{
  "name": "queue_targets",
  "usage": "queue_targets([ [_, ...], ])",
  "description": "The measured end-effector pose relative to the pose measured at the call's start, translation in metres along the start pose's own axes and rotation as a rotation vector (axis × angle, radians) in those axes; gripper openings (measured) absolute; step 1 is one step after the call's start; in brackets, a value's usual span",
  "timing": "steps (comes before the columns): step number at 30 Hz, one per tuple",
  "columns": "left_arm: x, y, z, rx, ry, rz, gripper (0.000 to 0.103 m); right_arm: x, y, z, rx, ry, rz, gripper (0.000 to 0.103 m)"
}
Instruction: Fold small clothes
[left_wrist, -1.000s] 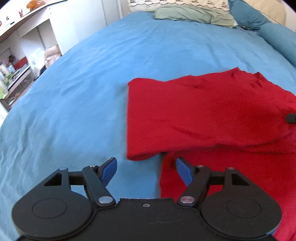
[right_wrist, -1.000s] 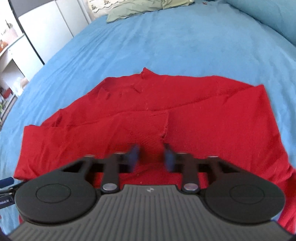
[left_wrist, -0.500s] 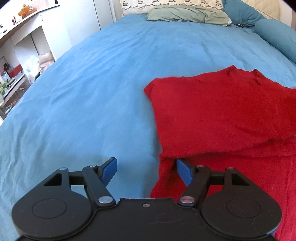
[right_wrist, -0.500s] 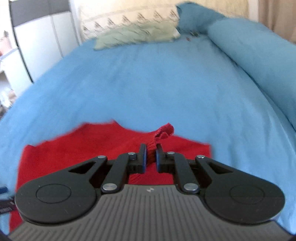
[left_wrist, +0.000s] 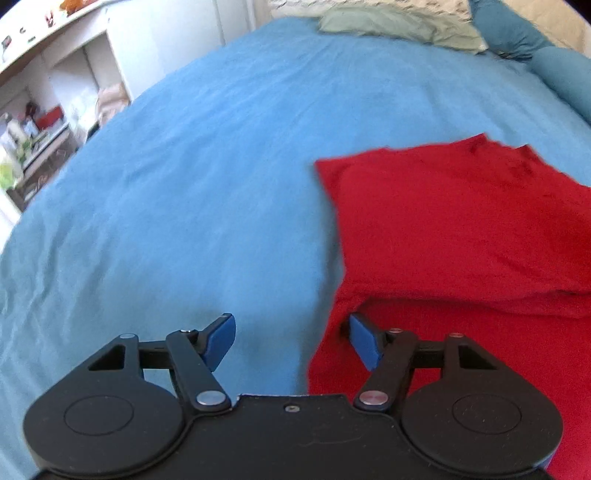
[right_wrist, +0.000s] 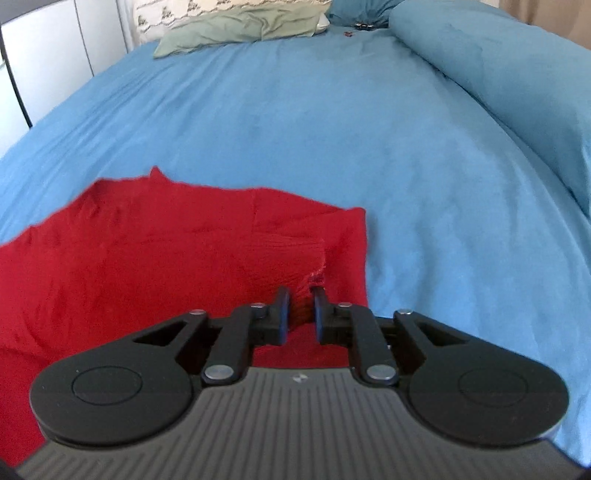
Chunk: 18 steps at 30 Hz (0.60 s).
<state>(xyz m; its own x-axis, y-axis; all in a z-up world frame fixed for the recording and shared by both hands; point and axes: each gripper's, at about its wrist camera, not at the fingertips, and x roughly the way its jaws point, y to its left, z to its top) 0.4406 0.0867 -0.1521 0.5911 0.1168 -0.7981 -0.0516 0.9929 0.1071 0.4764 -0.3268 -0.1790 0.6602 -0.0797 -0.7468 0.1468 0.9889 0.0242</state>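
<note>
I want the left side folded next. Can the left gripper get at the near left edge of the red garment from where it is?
Probably yes: the left gripper is open, the red garment edge lies by its right finger, nothing between.

A: What is there to fold?

B: One red garment (left_wrist: 461, 221), a soft knit, lying on the blue bedspread (left_wrist: 203, 184).

A: Is it flat?

B: Partly. In the left view an upper layer is folded over a lower one; the folded edge runs across, and the lower layer sticks out toward the camera. The far left corner is squarish, and the far edge is wavy with a small peak.

A: And from the right?

B: The garment (right_wrist: 147, 258) spreads to the left. Its right edge falls straight on the bedspread (right_wrist: 406, 166). A ribbed, bunched bit near the right edge stands up off the rest.
</note>
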Motion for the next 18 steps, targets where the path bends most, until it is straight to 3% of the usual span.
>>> queue_targets([
  [1,-0.008,-0.003,0.001,0.020,-0.025,-0.020,0.073,-0.007,0.002,0.000,-0.007,-0.024,0.006,0.072],
  [2,-0.017,-0.007,0.003,0.043,-0.049,-0.048,0.074,-0.018,0.007,-0.001,-0.019,-0.070,0.032,0.091],
  [3,-0.025,-0.013,0.006,0.071,-0.075,-0.086,0.075,-0.024,0.015,-0.001,-0.040,-0.101,0.066,0.099],
  [8,-0.028,-0.039,0.014,0.139,-0.109,-0.213,0.075,-0.019,0.047,-0.012,-0.166,-0.074,0.163,0.099],
  [10,-0.017,-0.046,0.015,0.141,-0.093,-0.227,0.075,-0.003,0.047,-0.019,-0.147,-0.033,0.166,0.099],
  [13,0.009,-0.050,0.011,0.097,0.014,-0.237,0.075,0.020,0.035,-0.029,-0.076,0.029,0.134,0.099],
  [14,0.016,-0.048,0.008,0.072,0.042,-0.240,0.075,0.021,0.026,-0.033,-0.039,0.011,0.160,0.099],
  [18,0.013,-0.047,0.004,0.082,0.032,-0.241,0.075,0.009,0.024,-0.019,-0.020,-0.018,0.174,0.099],
])
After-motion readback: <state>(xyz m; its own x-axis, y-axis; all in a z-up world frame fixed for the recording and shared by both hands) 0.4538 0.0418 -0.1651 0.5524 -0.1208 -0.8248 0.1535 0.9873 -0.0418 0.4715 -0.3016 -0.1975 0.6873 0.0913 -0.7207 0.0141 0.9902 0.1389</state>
